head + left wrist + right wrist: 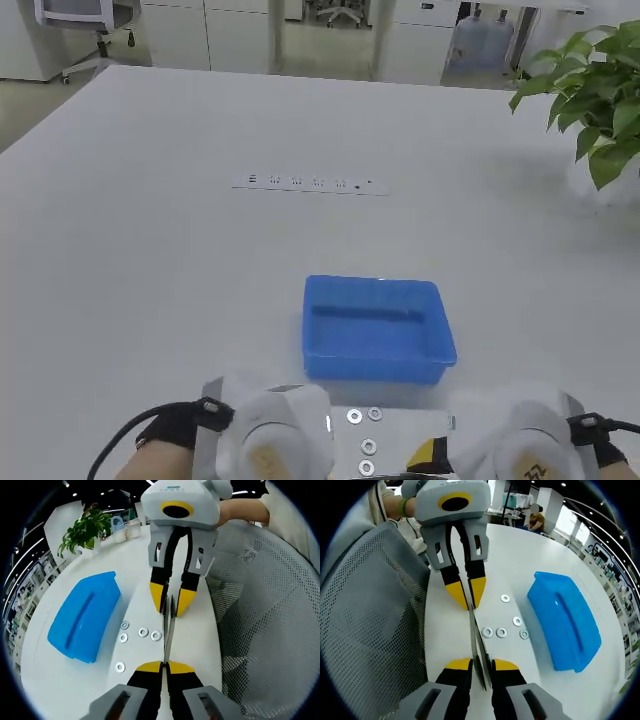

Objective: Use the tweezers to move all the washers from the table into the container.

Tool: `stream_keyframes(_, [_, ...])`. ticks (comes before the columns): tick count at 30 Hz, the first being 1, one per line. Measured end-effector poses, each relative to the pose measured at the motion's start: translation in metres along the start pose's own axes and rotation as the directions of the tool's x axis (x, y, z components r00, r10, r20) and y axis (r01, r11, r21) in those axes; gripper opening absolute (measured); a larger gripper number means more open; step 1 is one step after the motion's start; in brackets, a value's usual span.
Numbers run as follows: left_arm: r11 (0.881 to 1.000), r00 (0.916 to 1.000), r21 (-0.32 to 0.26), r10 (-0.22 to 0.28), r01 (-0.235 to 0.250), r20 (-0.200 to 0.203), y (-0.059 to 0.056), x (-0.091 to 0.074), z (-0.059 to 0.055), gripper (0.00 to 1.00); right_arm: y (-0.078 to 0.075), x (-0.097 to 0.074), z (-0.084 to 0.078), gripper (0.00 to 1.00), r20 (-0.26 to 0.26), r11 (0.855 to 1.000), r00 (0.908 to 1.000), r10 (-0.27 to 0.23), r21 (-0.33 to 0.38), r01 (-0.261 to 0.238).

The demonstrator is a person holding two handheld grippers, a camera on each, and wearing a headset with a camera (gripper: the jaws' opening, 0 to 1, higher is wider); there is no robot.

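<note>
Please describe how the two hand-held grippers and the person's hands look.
The left hand-held gripper and the right hand-held gripper each have a pale grey rounded body and black jaws with yellow tips. The person seems to wear black gloves; a black cable trails from one.

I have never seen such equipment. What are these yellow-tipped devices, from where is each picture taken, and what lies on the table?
A person holds a hand tool with two jaws, called a gripper, in each hand. One picture comes from a camera on the person's head. The two round pictures come from a camera on each gripper. On the white table lie a blue container and five washers. The left gripper and the right gripper each grip one end of the tweezers, which stretch between them.
</note>
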State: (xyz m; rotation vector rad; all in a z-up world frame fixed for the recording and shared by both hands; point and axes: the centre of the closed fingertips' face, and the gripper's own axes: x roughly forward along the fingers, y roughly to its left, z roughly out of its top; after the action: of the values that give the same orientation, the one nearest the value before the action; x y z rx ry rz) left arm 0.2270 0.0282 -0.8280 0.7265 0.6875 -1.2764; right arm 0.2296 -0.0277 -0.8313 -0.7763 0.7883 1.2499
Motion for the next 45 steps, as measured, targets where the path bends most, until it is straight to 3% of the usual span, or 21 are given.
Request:
stream_keyframes(1, [1.000, 0.9999, -0.002, 0.001, -0.001, -0.012, 0.000, 0.000, -0.002, 0.00, 0.000, 0.000, 0.000, 0.11, 0.002, 1.000, 1.0000, 0.004, 0.004, -0.004])
stream_keyframes(7, [1.000, 0.9998, 0.007, -0.001, 0.001, 0.020, 0.000, -0.005, 0.002, 0.00, 0.000, 0.000, -0.002, 0.08, 0.004, 1.000, 0.9999, 0.011, 0.004, -0.011])
stream_keyframes(14, [1.000, 0.9944, -0.023, 0.019, -0.017, 0.104, 0.003, -0.027, 0.022, 0.00, -0.003, -0.004, 0.001, 0.07, 0.024, 1.000, 0.9997, -0.003, 0.001, 0.003])
stream_keyframes(19, [0.999, 0.9828, -0.041, 0.040, -0.033, 0.181, 0.006, -0.052, 0.044, 0.00, -0.004, -0.007, 0.010, 0.07, 0.056, 1.000, 0.9984, -0.008, -0.017, 0.009])
stream_keyframes(27, [0.998, 0.9695, -0.049, 0.049, -0.038, 0.240, 0.007, -0.073, 0.064, 0.00, -0.005, -0.008, 0.030, 0.05, 0.129, 1.000, 0.9915, -0.014, -0.016, 0.016])
stream_keyframes(32, [0.998, 0.9715, -0.026, 0.064, -0.060, 0.228, 0.004, -0.082, 0.059, 0.00, -0.003, -0.007, 0.042, 0.06, 0.176, 1.000, 0.9842, -0.024, 0.004, 0.023])
stream_keyframes(39, [0.997, 0.9728, -0.042, 0.073, -0.065, 0.220, 0.003, -0.093, 0.051, 0.00, 0.005, -0.001, 0.057, 0.06, 0.218, 1.000, 0.9758, -0.016, 0.001, 0.016])
stream_keyframes(45, [0.997, 0.9710, -0.030, 0.080, -0.075, 0.225, 0.007, -0.094, 0.056, 0.00, 0.001, 0.000, 0.062, 0.07, 0.227, 0.999, 0.9734, -0.031, -0.002, 0.032])
